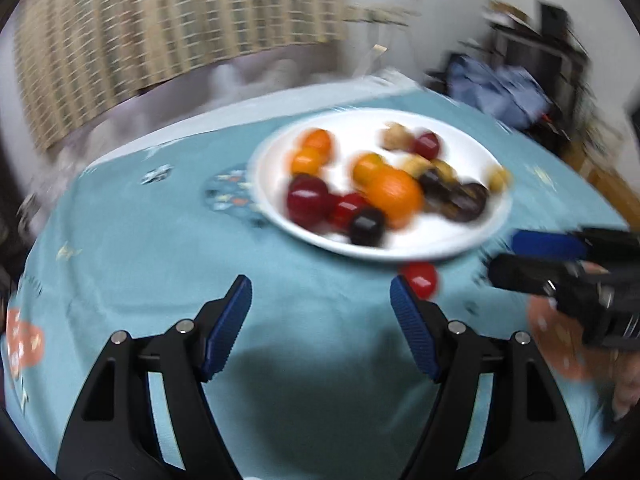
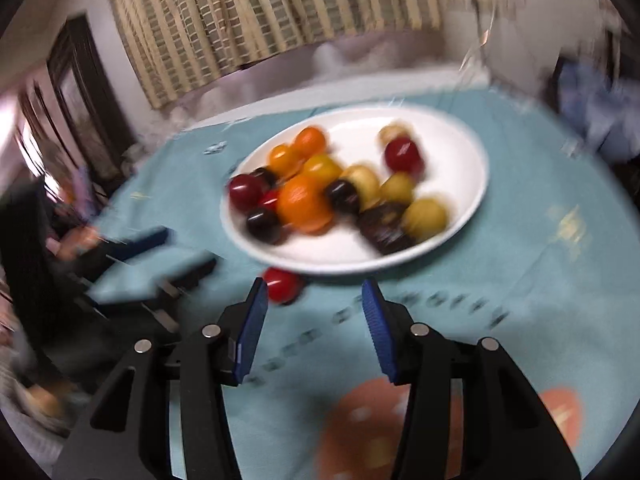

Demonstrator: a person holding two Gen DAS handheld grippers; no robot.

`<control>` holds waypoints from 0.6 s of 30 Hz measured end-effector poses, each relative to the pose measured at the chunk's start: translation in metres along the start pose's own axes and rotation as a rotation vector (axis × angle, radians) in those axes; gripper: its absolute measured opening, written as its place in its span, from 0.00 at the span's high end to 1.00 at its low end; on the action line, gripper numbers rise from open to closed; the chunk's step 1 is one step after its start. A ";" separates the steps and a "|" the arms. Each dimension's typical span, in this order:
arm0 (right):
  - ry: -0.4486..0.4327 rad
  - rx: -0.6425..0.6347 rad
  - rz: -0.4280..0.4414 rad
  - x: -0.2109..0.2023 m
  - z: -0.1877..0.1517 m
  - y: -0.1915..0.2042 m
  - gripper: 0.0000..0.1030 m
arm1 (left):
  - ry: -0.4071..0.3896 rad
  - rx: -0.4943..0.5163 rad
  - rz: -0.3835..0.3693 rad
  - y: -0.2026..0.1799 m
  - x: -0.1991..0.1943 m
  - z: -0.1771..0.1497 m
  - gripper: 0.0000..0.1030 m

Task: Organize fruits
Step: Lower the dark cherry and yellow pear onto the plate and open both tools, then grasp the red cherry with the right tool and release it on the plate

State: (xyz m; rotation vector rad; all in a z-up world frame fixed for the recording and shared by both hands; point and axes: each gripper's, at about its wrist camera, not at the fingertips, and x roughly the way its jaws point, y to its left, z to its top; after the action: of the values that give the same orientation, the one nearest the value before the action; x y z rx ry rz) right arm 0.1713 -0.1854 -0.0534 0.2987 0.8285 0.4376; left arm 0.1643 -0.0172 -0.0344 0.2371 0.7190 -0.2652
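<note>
A white plate (image 1: 472, 240) sits on the teal tablecloth and holds several fruits: oranges (image 1: 394, 196), red plums (image 1: 306, 198), dark plums and yellow ones. It also shows in the right wrist view (image 2: 460, 184). One small red fruit (image 1: 420, 280) lies on the cloth just outside the plate's near rim, also in the right wrist view (image 2: 282, 284). My left gripper (image 1: 320, 300) is open and empty above the cloth, the red fruit next to its right fingertip. My right gripper (image 2: 314, 300) is open and empty, the red fruit by its left fingertip. Both views are motion-blurred.
The round table has a teal cloth (image 1: 140, 240) with orange prints (image 2: 372, 420). The right gripper shows at the right of the left wrist view (image 1: 560, 264); the left gripper shows at the left of the right wrist view (image 2: 160, 256). Curtains and furniture stand behind.
</note>
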 end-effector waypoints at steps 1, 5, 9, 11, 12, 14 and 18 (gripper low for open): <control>0.022 0.043 0.042 0.003 0.001 -0.005 0.54 | 0.002 0.022 -0.003 -0.006 0.002 -0.001 0.28; 0.089 0.112 0.087 0.018 0.004 -0.010 0.60 | 0.035 0.045 -0.032 -0.022 0.020 0.004 0.31; 0.118 0.147 0.098 0.027 0.014 -0.014 0.62 | 0.050 0.097 -0.066 -0.033 0.025 0.006 0.31; 0.151 0.147 0.110 0.035 0.019 -0.012 0.62 | 0.069 0.140 -0.071 -0.042 0.030 0.006 0.31; 0.170 0.153 0.107 0.040 0.019 -0.013 0.64 | 0.075 0.153 -0.084 -0.046 0.032 0.007 0.33; 0.194 0.160 0.102 0.050 0.020 -0.014 0.64 | 0.082 0.137 -0.086 -0.043 0.038 0.010 0.35; 0.186 0.160 0.101 0.055 0.025 -0.010 0.65 | 0.108 0.077 -0.139 -0.032 0.046 0.013 0.56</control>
State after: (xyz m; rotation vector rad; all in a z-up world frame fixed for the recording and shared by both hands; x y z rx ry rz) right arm 0.2253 -0.1694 -0.0768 0.4547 1.0361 0.4991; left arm 0.1954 -0.0581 -0.0595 0.2770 0.8340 -0.4158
